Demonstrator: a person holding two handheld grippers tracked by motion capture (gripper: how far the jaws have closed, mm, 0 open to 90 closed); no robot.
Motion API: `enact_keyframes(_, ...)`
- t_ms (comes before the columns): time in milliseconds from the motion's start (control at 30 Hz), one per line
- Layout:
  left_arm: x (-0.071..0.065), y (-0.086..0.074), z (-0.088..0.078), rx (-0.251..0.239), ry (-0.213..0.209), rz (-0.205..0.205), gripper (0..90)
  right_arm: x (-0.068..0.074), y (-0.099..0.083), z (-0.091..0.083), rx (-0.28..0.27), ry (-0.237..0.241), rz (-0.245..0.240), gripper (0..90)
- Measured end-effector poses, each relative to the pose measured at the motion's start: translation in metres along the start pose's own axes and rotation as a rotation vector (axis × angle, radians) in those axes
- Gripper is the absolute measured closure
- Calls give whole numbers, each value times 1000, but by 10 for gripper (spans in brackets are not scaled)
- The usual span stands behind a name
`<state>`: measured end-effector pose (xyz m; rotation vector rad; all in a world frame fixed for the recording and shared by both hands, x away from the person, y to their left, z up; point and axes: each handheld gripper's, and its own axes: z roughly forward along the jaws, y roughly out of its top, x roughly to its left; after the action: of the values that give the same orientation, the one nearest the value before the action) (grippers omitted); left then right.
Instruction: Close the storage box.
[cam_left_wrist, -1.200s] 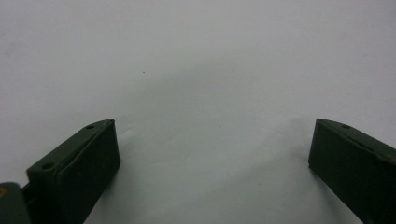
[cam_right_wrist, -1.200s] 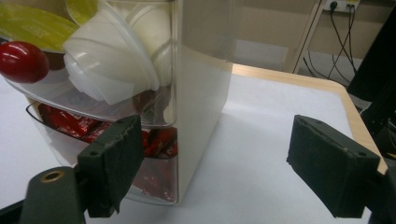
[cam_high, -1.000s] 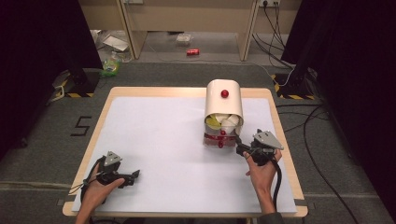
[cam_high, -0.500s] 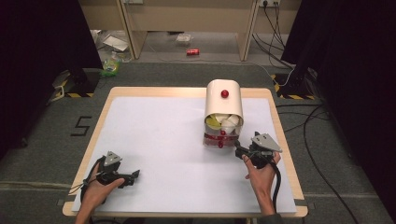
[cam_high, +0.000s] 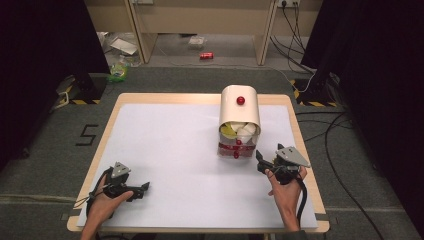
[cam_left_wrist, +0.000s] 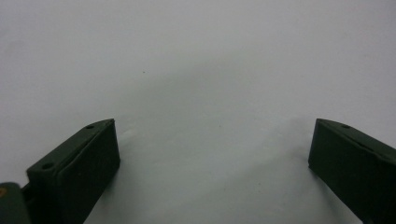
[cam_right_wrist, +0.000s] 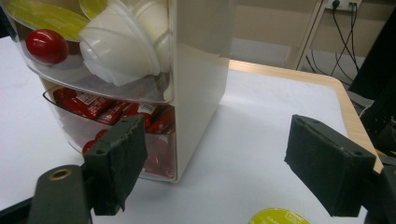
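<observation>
Left hand-held gripper sits low on the white desk near its front-left corner, jaws spread wide with nothing between them. The cream dispenser with white pods up top and red sachets below stands right of center. Right hand-held gripper sits just beside its base, jaws released after narrowing a bit, a yellow-lidded pod on the desk just under them.

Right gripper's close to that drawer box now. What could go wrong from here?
1. The right gripper stands open beside the cream drawer box; its near jaw could snag the clear lower drawer of red packets.
2. A yellow-lidded capsule lies under that gripper and could get knocked or crushed.
</observation>
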<state>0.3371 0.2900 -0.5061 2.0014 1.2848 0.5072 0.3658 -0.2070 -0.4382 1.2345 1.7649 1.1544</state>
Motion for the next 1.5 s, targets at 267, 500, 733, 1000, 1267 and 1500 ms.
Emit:
enact_keyframes(267,0,0,0,-1,0,1,12,-3,1,-5,-14,-2,10,208)
enact_keyframes(500,0,0,0,-3,0,0,13,-7,0,-10,-17,-13,18,210)
enact_keyframes(733,0,0,0,-2,0,1,13,-10,-3,-15,-9,-18,24,210)
enact_keyframes(1000,0,0,0,-4,0,0,14,-13,-3,-22,-23,-19,35,212)
enact_keyframes(1267,0,0,0,-3,0,1,13,-10,-5,-27,-15,-8,36,212)
enact_keyframes(1500,0,0,0,-3,1,2,13,-9,-10,-35,-12,-2,27,214)
